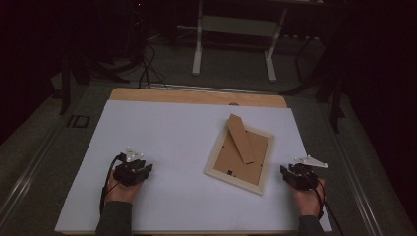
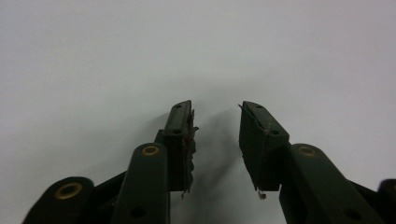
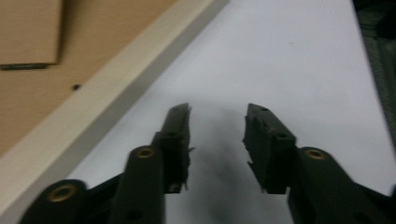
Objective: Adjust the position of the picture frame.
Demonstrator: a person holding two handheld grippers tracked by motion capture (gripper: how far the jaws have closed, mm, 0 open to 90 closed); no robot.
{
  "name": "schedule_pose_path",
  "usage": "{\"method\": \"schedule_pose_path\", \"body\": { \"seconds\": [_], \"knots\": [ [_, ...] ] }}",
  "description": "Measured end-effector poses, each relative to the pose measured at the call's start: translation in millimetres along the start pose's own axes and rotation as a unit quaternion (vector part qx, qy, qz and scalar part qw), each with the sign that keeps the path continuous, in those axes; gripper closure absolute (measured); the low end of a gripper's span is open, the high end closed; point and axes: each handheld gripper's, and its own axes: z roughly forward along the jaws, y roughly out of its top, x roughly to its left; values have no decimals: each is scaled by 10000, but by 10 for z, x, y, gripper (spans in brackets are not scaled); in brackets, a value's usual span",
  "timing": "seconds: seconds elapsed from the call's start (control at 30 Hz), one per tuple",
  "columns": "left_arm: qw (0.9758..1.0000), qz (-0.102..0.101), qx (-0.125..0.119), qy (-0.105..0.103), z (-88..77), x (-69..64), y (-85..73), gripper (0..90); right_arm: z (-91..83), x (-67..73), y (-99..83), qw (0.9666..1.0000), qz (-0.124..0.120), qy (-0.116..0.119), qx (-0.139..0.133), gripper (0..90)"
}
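Note:
A pale wooden picture frame (image 1: 240,153) lies face down on the white table sheet, right of centre, its brown backing board up and its cardboard stand (image 1: 241,138) folded out over it. My left gripper (image 1: 140,170) rests on the sheet at the front left, well apart from the frame; in its own view the left gripper (image 2: 216,116) is open over bare white surface. At the front right, just right of the frame, sits my right gripper (image 1: 291,173). Seen in its own view, the right gripper (image 3: 218,119) is open and empty, with the frame's pale edge (image 3: 112,93) to its left.
The white sheet (image 1: 162,132) covers a wooden tabletop whose far strip (image 1: 196,96) shows. Beyond the table are a dark floor, cables (image 1: 146,69) and a white stand (image 1: 236,39). The sheet's right edge (image 3: 362,56) lies close to the right gripper.

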Motion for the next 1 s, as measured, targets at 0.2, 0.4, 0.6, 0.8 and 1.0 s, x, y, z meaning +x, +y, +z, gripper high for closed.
{"method": "schedule_pose_path", "body": {
  "seconds": [0.2, 0.4, 0.6, 0.8, 1.0],
  "knots": [
    [9996, 128, -250, 59, -70, -17, 6, 657, -33, 49, 30, 9998, -6, 182, -83, 728],
    [9994, 171, -302, -62, -48, -23, 9, 686, -55, 77, 37, 9993, 25, 327, -163, 833],
    [9992, 126, -328, -209, -56, -30, 19, 686, -65, 149, 61, 9988, -89, 439, -189, 898],
    [9981, 140, -516, -308, -85, -42, 30, 679, -27, 231, 66, 9978, -221, 607, -135, 900],
    [9980, 107, -533, -312, -106, -42, 35, 750, 34, 315, 69, 9973, -341, 649, -18, 900]
  ]
}}
